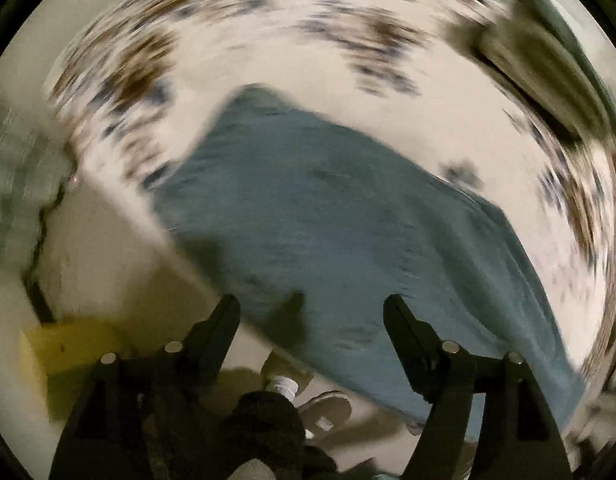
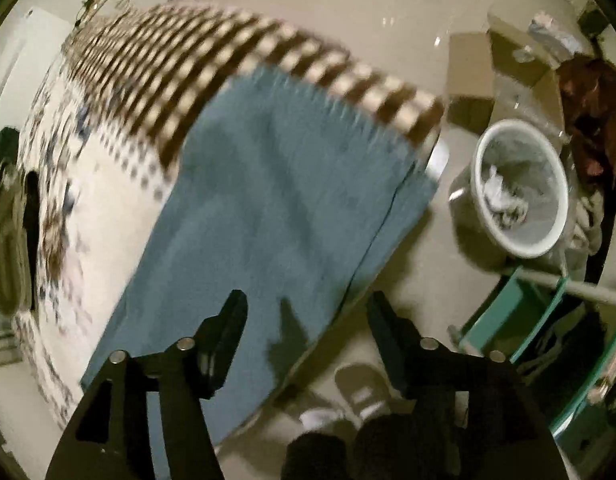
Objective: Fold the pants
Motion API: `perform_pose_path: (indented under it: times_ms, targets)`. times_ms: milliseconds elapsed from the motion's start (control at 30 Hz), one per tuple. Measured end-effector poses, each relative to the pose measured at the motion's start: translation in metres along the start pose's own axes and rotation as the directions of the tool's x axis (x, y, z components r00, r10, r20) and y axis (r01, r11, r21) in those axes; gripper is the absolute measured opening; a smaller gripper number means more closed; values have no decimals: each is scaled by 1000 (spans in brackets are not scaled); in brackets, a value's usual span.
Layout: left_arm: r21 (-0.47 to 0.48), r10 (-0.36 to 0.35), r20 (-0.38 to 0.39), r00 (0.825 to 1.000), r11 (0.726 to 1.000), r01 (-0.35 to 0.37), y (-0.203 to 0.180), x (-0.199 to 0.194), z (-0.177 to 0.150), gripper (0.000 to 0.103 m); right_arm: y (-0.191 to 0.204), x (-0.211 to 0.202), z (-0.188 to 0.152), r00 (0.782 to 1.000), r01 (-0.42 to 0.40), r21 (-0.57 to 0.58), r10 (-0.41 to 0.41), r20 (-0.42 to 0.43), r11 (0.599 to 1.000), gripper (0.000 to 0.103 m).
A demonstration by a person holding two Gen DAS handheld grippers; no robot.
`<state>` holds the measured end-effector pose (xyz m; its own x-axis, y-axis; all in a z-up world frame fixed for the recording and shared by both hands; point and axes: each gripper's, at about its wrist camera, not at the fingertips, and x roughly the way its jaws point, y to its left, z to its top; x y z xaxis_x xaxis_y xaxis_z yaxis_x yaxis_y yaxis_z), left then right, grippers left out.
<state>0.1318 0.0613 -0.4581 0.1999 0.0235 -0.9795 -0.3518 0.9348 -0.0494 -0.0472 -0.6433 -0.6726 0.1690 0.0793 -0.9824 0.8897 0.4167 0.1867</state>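
Blue pants [image 1: 328, 216] lay flat on a patterned tablecloth [image 1: 388, 72], filling mid-frame in both blurred views.

Left gripper [image 1: 312, 308] and right gripper [image 2: 308, 304] hovered released, grasping nothing; a white bin [image 2: 520, 188] sat at right. No writing was readable.

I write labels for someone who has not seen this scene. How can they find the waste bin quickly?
Start from the bed with the patterned cover where the blue pants lie. Look to the floor past the bed's right edge in the right wrist view. The waste bin is the round white container holding crumpled paper; the neighbouring cardboard boxes are brown and angular.
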Motion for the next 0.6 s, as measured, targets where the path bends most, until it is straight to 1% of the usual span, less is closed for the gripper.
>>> perform_pose_path:
  times_ms: [33,67,100,167,200,267,300,367,400,467,500,567,600]
  targets:
    - [45,-15,3,1000,999,15,-20,4,0,73,5,0,8,1000,3,-21,-3,7,1000,66]
    - [103,-35,12,999,994,33,-48,8,-2,73,14,2,16,1000,16,-57,-17,-5,998,66]
    - [157,-35,11,999,987,33,-71,12,-5,73,30,4,22,999,23,-103,-25,-22,994,66]
    - [249,-52,1,999,967,50,-109,21,-9,73,57,8,28,997,-38,-144,29,-66,989,66]
    - [286,-48,-4,999,957,47,-125,25,-9,73,78,14,29,992,-64,-158,46,-117,985,66]
    - [359,-45,-10,999,932,45,-159,35,-12,73,111,26,25,980,-94,-184,59,-187,978,66]
    - [380,-35,-6,999,924,34,-167,38,-13,73,134,32,19,973,-118,-214,70,-220,970,66]
    - [415,11,1,1000,910,-10,-179,49,-12,73,180,46,2,956,-148,-291,61,-287,945,66]
    - [422,32,8,999,906,-32,-180,55,-11,73,199,56,-9,943,-156,-299,53,-329,941,66]
    - [425,75,12,997,902,-72,-176,68,-9,73,224,78,-26,906,-199,-244,83,-415,949,66]
    - [420,84,4,996,904,-78,-175,73,-8,73,234,93,-36,886,-200,-203,88,-455,959,66]
    - [391,95,-14,995,917,-82,-165,81,-5,73,240,116,-49,861,-190,-110,112,-495,976,65]
    - [382,98,-19,995,920,-83,-162,83,-3,73,242,129,-55,849,-170,-60,115,-515,984,58]
